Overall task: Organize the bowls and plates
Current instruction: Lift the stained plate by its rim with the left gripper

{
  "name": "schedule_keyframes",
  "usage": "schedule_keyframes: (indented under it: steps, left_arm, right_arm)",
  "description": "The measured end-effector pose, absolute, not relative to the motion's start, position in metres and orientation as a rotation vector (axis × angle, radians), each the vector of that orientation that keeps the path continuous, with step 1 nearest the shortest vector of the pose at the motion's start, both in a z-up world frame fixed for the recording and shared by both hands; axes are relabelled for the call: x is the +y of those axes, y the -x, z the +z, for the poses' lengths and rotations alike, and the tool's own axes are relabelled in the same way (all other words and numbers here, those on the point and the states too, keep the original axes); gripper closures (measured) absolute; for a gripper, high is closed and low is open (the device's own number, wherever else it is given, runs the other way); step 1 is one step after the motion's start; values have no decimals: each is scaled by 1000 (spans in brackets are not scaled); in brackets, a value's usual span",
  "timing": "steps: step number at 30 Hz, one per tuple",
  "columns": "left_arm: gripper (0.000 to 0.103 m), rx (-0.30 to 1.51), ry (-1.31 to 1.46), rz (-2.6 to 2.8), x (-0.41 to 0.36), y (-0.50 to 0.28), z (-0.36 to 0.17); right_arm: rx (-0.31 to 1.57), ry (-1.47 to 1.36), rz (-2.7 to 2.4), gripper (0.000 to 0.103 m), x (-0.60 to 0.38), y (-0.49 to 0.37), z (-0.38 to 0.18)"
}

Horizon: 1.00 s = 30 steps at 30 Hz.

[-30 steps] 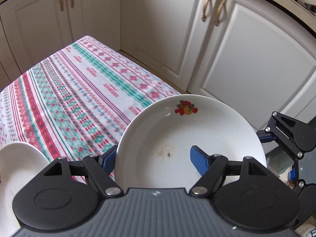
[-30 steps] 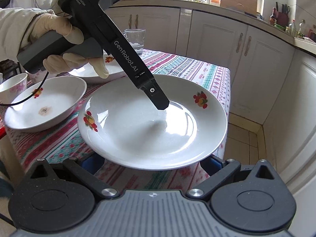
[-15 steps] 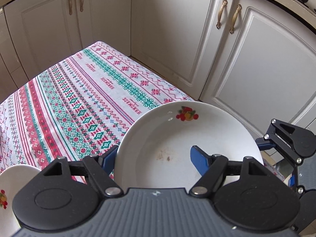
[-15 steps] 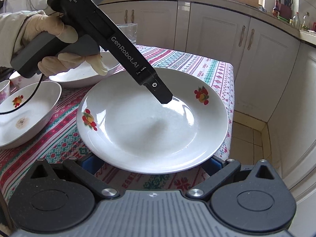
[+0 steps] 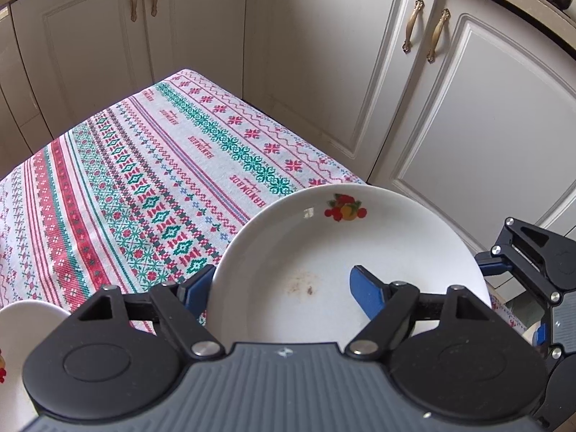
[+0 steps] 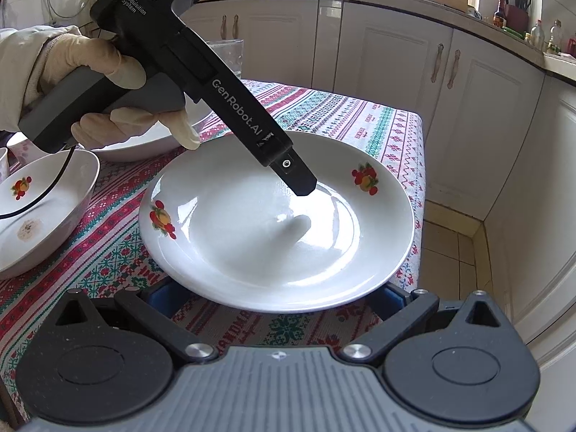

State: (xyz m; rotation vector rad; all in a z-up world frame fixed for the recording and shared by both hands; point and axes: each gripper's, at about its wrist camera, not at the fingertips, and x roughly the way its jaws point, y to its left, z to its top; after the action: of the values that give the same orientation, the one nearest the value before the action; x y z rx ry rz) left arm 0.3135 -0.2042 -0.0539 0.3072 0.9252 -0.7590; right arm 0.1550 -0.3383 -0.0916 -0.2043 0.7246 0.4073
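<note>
A small bench point(image 5: 108, 180) draped in a red, green and white cross-stitch cloth point(image 6: 360, 126) stands in a kitchen corner, hemmed in by cream cabinets point(image 5: 324, 54) with brass handles; a counter point(image 6: 486, 18) along the far wall carries bottles and a knife block, and pale tiles point(image 6: 457, 252) cover the floor.

On the cloth, one wide white plate point(image 6: 252, 244) with fruit motifs lies at the bench's corner, its edge reaching past the cloth's border. Two white bowls are in view: one with a brown stain point(image 6: 39, 216) to the plate's left, another point(image 6: 162, 133) behind the gloved hand point(image 6: 104, 72). A clear glass point(image 6: 230, 57) stands at the back, and one small cup point(image 6: 16, 147) peeks in at the left edge.

The left gripper point(image 5: 280, 284) straddles the plate's near rim, one blue pad outside and one over the stained well, its jaws opening. The right gripper point(image 6: 273, 298) sits low at the opposite rim, its pads under the plate's edge; whether they press on anything cannot be told.
</note>
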Motion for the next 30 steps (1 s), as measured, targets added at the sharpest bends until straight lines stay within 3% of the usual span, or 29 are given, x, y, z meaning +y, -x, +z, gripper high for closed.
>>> schedule_keyframes:
  steps: [9,12,22,30]
  left_arm:
    - [15,837,-283,-728,-186,-279,-20]
    - [7,817,-270,-710,-177,-260,-5]
    - [7,736,-180,-655,-127,-190,24]
    - [7,683,-190,-551,-88,-123,18]
  right_arm:
    - [721,198,350,0,-342,-133,-73]
    - [696,163,329,0,-343,-117,-63]
    - [592,140,334,0,-321,-78,-33]
    - [569,156,366,0,-302,-50,-30]
